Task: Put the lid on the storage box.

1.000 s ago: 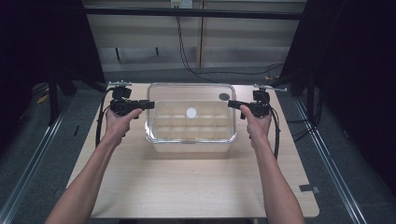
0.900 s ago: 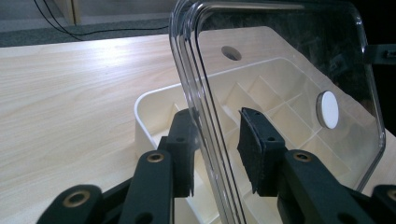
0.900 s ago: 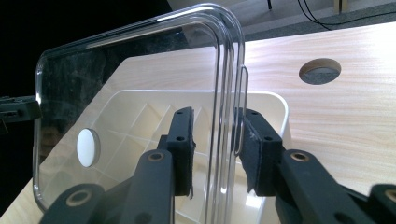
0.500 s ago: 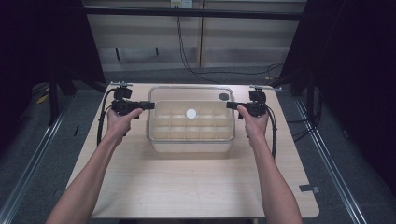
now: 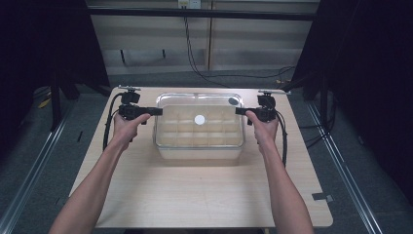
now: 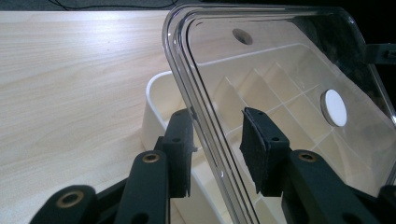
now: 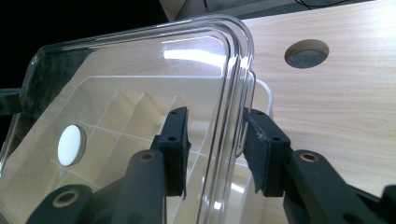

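Your forearms come in from 6 o'clock over bare wooden table [image 5: 195,195]. At table centre sits the white divided bin [image 5: 198,146], a clear lid [image 5: 199,105] over it, white disc [image 5: 199,119] on the lid's middle.

Your left gripper [image 5: 155,111] meets the lid's 9 o'clock edge: jaws spread, the rim between the pads [image 6: 177,154] with a gap each side, not clamped. Your right gripper [image 5: 239,111] at the 3 o'clock edge reads the same, released, straddling the rim [image 7: 233,130].

Toward 1 o'clock, a round hole [image 7: 306,53] in the tabletop.
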`<state>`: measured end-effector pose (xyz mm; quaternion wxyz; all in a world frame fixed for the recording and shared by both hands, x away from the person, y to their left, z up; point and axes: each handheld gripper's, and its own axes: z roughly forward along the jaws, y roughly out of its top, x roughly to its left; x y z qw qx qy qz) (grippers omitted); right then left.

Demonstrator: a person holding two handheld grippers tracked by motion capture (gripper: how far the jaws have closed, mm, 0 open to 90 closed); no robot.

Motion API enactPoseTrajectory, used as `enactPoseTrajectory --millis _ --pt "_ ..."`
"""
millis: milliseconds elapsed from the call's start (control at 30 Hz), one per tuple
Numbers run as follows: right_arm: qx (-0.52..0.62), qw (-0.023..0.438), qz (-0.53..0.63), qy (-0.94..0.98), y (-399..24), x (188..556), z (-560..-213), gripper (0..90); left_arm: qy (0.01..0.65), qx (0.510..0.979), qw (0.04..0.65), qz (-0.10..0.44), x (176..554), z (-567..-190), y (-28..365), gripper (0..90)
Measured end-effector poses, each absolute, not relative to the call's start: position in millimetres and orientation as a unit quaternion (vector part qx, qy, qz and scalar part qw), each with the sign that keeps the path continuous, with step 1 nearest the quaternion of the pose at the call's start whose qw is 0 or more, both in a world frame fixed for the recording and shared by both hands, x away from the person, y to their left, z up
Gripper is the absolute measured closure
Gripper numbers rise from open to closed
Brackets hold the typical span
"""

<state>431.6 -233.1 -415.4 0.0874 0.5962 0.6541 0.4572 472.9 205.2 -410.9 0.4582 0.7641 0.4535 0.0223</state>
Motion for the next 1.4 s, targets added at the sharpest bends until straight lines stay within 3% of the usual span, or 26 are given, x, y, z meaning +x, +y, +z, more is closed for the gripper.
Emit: enactPoseTrajectory --millis 1400 --pt "0.616 0.109 0.400 0.669 -217 442 -443 48.6 0.478 0.766 0.430 0.004 478 -442 199 51.3"
